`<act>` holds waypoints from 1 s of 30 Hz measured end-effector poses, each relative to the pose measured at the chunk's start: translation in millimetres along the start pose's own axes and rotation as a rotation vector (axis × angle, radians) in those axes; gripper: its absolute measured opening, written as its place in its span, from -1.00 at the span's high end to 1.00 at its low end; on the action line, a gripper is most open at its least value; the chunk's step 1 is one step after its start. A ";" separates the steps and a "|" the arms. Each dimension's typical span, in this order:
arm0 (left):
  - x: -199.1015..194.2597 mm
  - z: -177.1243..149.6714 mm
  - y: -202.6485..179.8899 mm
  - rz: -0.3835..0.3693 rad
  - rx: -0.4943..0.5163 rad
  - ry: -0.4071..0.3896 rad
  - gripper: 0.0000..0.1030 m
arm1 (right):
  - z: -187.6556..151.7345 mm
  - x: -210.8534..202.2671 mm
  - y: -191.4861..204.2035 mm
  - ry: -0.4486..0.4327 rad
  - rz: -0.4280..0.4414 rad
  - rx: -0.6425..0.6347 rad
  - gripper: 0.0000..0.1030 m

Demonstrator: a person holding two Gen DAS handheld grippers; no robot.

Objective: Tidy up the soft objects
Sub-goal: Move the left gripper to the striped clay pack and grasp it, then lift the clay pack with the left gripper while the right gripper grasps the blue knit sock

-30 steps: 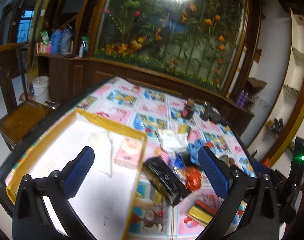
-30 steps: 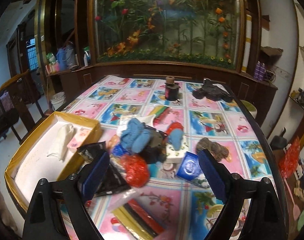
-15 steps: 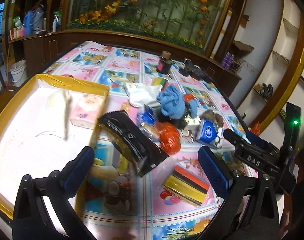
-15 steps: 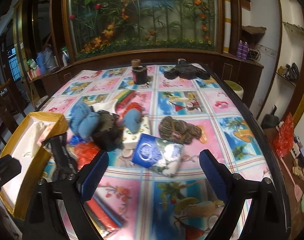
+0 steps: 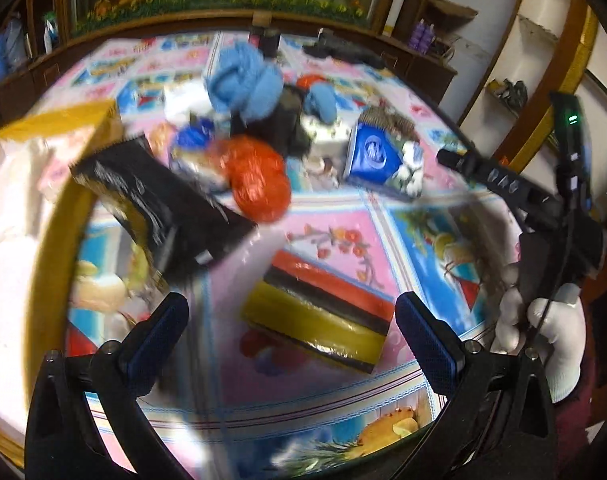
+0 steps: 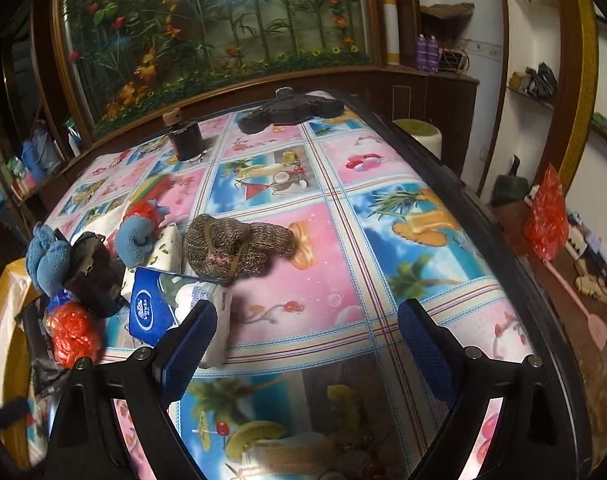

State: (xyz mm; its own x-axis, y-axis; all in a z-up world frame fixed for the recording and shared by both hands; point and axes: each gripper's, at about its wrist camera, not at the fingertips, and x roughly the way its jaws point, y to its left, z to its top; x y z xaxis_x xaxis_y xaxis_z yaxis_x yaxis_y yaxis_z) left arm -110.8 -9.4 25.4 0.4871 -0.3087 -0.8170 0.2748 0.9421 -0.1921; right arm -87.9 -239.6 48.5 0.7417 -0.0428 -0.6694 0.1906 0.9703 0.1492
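Observation:
A pile of objects lies on the patterned table: a blue knitted cloth, an orange crinkled bag, a black packet, a blue tissue pack, a brown knitted hat and a striped red, black and yellow block. My left gripper is open and empty, low over the striped block. My right gripper is open and empty near the table's front edge, right of the tissue pack. A yellow-rimmed white box at the left holds a pink pack.
A dark jar and a black object stand at the far side of the table. The other gripper and a white-gloved hand show at the right of the left wrist view. A red bag lies off the table's right.
My left gripper has swung right from the box and come down close over the striped block. My right gripper has moved right, so the pile now lies at its left.

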 end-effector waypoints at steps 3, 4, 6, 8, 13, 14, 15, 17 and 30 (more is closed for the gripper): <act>12.7 -2.0 -9.8 -0.007 0.007 0.040 -1.00 | 0.5 0.8 -4.1 -0.013 0.011 0.018 -0.84; 12.9 -1.0 -16.3 -0.007 0.038 0.030 -0.98 | -0.2 2.5 -4.9 -0.008 0.015 0.020 -0.84; 13.7 3.0 -29.8 -0.043 0.101 0.014 -0.66 | -2.3 5.9 -6.6 0.007 0.015 0.021 -0.84; 18.5 10.0 -37.6 -0.069 0.143 0.009 -0.48 | -2.0 8.0 -7.7 0.015 0.016 0.026 -0.84; 24.7 18.3 -29.4 -0.091 0.094 0.024 -0.42 | -1.0 8.9 -10.2 0.014 0.018 0.039 -0.84; 22.5 16.2 -28.5 -0.088 0.090 0.025 -0.42 | -1.5 9.1 -10.1 0.014 0.019 0.042 -0.84; 20.7 15.3 -26.6 -0.084 0.088 0.030 -0.42 | -1.5 9.2 -10.6 0.016 0.022 0.046 -0.85; 19.8 13.4 -30.2 -0.080 0.087 0.035 -0.46 | -1.6 11.3 -11.9 0.027 0.025 0.055 -0.86; 15.2 5.6 -36.1 -0.074 0.188 0.024 0.06 | -1.7 13.8 -13.1 0.043 0.026 0.070 -0.86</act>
State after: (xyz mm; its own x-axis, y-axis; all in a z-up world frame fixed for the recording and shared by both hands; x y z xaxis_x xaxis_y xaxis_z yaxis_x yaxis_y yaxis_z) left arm -108.6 -48.8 23.0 0.4405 -0.3710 -0.8175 0.4598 0.8753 -0.1495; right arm -81.2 -252.5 36.0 0.7190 -0.0060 -0.6949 0.2175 0.9517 0.2169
